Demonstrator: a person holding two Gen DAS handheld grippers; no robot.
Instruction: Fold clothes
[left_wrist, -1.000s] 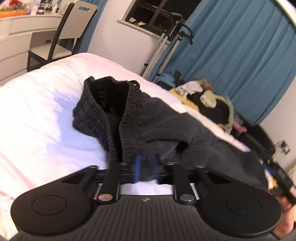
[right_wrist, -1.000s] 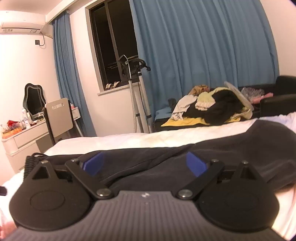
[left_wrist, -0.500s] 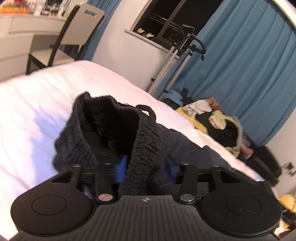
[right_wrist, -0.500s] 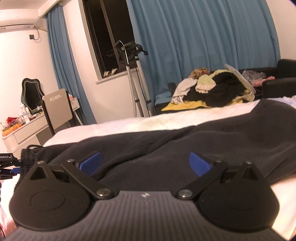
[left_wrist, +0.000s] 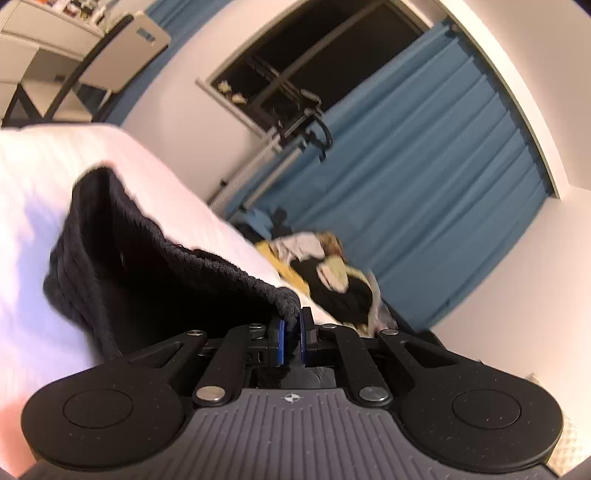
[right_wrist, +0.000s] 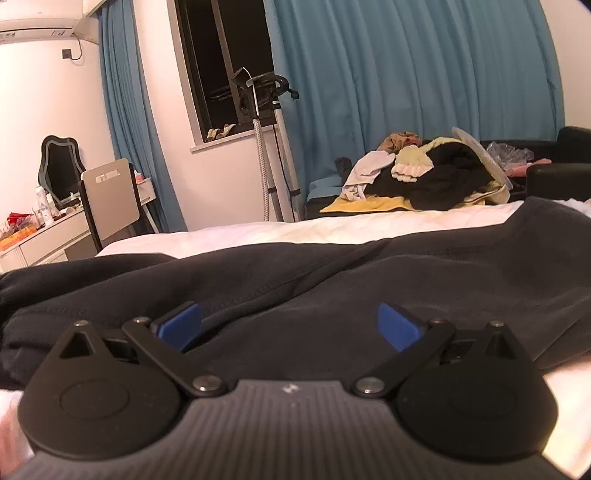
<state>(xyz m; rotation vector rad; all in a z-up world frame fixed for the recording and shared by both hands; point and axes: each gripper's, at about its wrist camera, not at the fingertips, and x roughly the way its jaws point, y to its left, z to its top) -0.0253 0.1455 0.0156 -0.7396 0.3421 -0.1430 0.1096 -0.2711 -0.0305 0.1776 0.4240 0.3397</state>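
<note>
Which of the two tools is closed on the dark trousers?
The left tool: its blue pads pinch the ribbed waistband of the dark trousers. The right tool hovers over the cloth with pads wide apart.

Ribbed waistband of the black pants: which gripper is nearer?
Left. The left gripper is shut on the waistband; the right gripper sits open over the pants' smooth fabric.

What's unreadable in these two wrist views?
- Black pants: far right end is cut off by the frame edge in the right wrist view; the right gripper body hides the near part.
- Waistband: motion-blurred in the left wrist view; the grip point sits behind the left gripper jaws.
- Clothes pile: items too small to identify.
</note>
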